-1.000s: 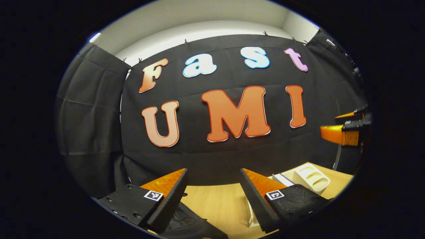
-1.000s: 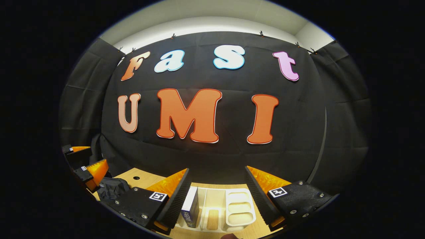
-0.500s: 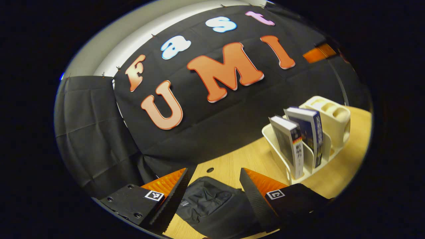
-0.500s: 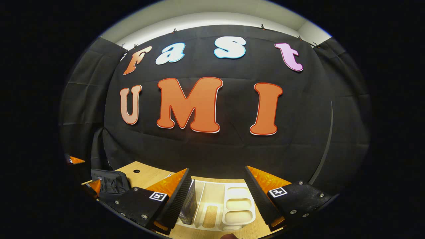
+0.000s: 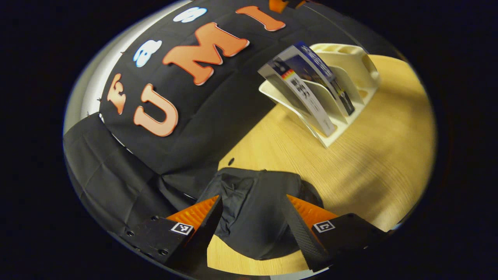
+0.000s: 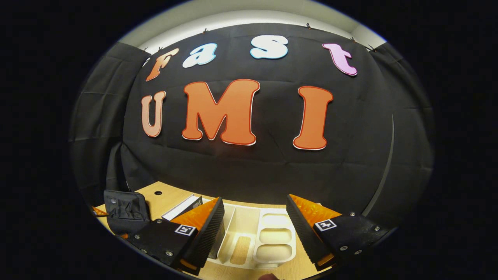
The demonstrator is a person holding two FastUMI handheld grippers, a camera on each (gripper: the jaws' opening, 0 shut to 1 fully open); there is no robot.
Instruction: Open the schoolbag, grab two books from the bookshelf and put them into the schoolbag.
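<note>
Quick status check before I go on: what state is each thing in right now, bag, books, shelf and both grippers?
schoolbag: lying on the table, looks closed.
books: two, standing tilted in the bookshelf.
bookshelf: on the table, other slots empty.
left gripper: open, over the schoolbag, holding nothing.
right gripper: open, above the bookshelf, holding nothing.

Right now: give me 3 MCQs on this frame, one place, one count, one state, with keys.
1. Where does the schoolbag lie in the left gripper view?
A. on the wooden table, between the left gripper's fingers
B. inside the bookshelf
C. hanging on the cloth wall

2. How many books stand in the cream bookshelf?
A. none
B. two
C. five

3. What state is the left gripper in?
A. shut on a book
B. shut on the schoolbag
C. open

Key: 1 A, the black bag rests on the table ahead of the fingers. 2 B, two books lean side by side in the slots. 3 C, a wide gap separates the fingers, nothing gripped.
</note>
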